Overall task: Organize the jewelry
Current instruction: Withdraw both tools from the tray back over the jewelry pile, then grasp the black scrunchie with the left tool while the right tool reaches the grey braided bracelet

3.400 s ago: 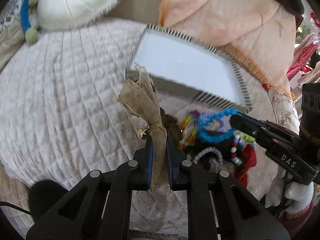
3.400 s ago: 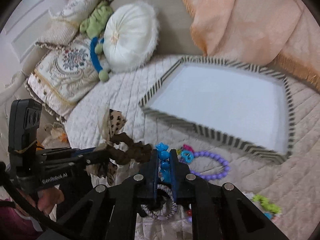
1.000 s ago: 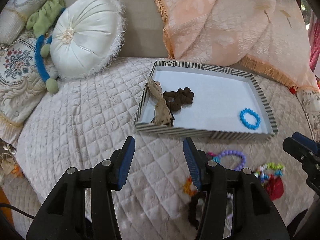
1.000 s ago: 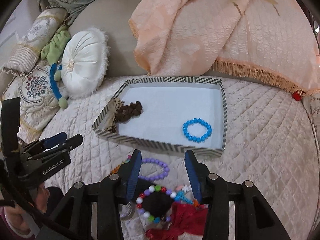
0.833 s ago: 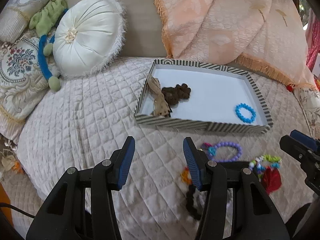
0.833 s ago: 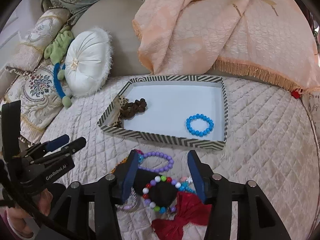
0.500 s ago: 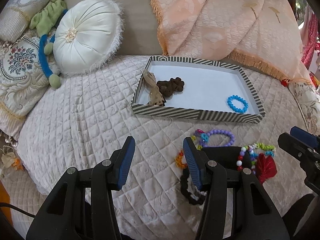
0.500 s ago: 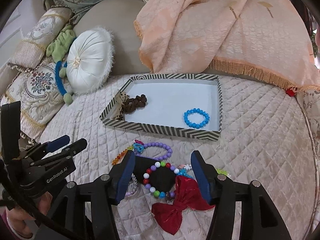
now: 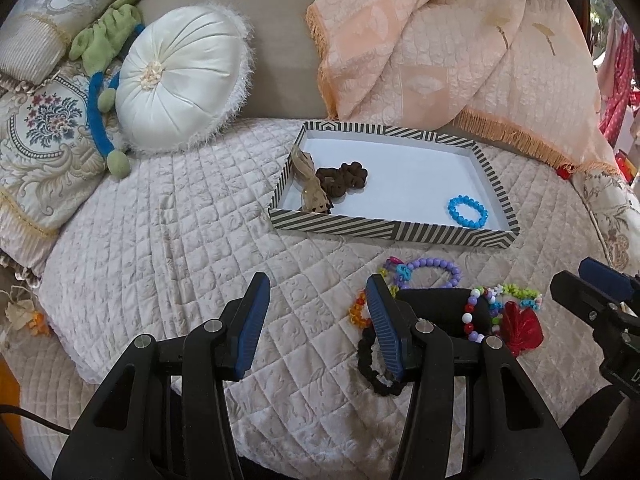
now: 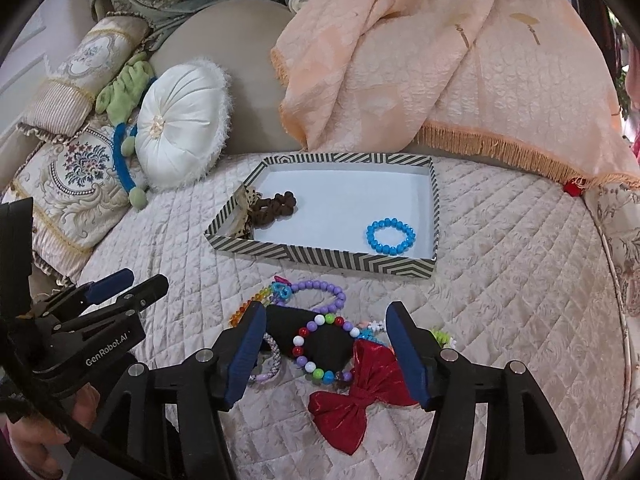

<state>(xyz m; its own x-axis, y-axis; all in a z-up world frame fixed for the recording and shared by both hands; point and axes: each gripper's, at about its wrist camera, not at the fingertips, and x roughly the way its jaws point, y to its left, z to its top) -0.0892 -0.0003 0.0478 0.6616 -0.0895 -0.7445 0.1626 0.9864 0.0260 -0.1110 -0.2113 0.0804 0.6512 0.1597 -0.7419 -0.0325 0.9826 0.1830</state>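
A striped tray (image 9: 384, 229) (image 10: 320, 258) on the quilted bed holds a blue bead bracelet (image 9: 467, 211) (image 10: 390, 237), a brown scrunchie (image 9: 340, 178) (image 10: 276, 205) and a tan ribbon bow (image 9: 309, 192). In front of the tray lies a pile: a purple bead bracelet (image 10: 320, 292), a multicolour bead bracelet (image 10: 322, 350) on a black piece, a red bow (image 10: 360, 396), a black scrunchie (image 9: 372, 364). My left gripper (image 9: 318, 324) is open and empty, left of the pile. My right gripper (image 10: 326, 354) is open and empty, above the pile.
A round white cushion (image 9: 180, 80) and patterned pillows (image 9: 36, 140) lie at the back left. A peach fringed blanket (image 9: 460, 52) drapes behind the tray. The bed edge curves at the right (image 10: 608, 280).
Both grippers let go of their pieces, which now lie in the tray, and opened. Both have since pulled back from the tray toward the pile.
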